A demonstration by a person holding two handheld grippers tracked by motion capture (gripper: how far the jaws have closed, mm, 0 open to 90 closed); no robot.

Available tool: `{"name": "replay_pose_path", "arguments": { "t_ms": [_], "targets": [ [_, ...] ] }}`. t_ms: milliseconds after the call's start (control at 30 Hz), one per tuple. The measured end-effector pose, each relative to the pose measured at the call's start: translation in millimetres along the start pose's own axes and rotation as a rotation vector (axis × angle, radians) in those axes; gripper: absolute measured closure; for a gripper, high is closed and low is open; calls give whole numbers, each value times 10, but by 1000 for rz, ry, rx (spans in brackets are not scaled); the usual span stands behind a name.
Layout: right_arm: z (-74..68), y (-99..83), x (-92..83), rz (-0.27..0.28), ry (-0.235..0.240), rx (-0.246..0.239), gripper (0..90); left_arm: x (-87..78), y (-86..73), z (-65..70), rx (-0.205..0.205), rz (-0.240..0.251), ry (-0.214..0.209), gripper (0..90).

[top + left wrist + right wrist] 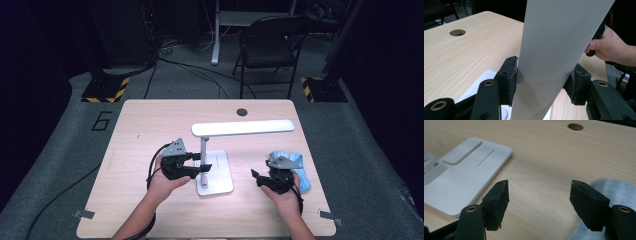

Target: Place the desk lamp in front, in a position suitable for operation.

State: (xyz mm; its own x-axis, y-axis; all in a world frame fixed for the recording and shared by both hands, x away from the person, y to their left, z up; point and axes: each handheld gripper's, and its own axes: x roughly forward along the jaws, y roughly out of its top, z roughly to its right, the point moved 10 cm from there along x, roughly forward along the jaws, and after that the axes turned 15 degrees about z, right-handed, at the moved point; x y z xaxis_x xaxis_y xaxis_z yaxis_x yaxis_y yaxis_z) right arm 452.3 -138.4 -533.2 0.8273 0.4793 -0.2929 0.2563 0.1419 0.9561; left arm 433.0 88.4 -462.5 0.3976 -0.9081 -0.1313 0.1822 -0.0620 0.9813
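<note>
So the left gripper [196,166] is clamping its jaws on the upright stem of the white desk lamp [210,150], and honestly that looks like a bracing hold: the lamp's flat base [218,176] is sitting near the middle of the counter [150,125], a bit toward the near edge, and the long head [243,128] is sticking out level toward the right edge. Top-heavy thing like that would tip or slide if you poked at it, so pinning the stem is making sense to me. In the left gripper view you can see both pads pressing the pale lamp surface from either side.

The right gripper [261,179] is hovering with its jaws apart and nothing between them, just bare wood. It's sitting between the lamp base and a blue-and-white cloth [299,170] lying by the right edge. My guess is the cloth is for wiping the lamp.

Writing-wise, the lamp is showing no brand or label I can make out. The one readable thing is a big "6" [102,121] marked on the floor off the counter's far-left corner.
</note>
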Motion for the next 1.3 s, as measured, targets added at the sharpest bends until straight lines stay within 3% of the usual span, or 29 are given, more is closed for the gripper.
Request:
{"name": "replay_pose_path", "arguments": {
  "t_ms": [67,100,167,200,233,333,600,967,1000,1300],
  "targets": [
    [256,-16,-100,0,-67,58,314,6,2,0,1,6,5,488],
    [256,-16,-100,0,-67,58,314,6,2,0,1,6,5,488],
    [389,-41,-146,-2,-98,73,317,8,1,6,-8,9,12,488],
    [528,-80,-198,-9,-138,75,319,2,-1,-6,7,3,14,488],
    [528,-80,-198,-9,-138,75,319,2,-1,-6,7,3,14,488],
    [722,-154,-243,-15,-179,106,327,-1,-4,8,-4,6,19,488],
    [871,-345,-163,-59,-206,138,335,-8,-8,-3,13,6,27,490],
    [905,-538,-88,-148,-224,170,276,-50,-18,18,3,-7,23,490],
    [908,-543,-52,-146,-226,147,271,-50,-21,28,1,-2,30,490],
    [897,-557,-22,-154,-229,105,322,-53,-23,36,-3,2,30,487]
  ]
}}
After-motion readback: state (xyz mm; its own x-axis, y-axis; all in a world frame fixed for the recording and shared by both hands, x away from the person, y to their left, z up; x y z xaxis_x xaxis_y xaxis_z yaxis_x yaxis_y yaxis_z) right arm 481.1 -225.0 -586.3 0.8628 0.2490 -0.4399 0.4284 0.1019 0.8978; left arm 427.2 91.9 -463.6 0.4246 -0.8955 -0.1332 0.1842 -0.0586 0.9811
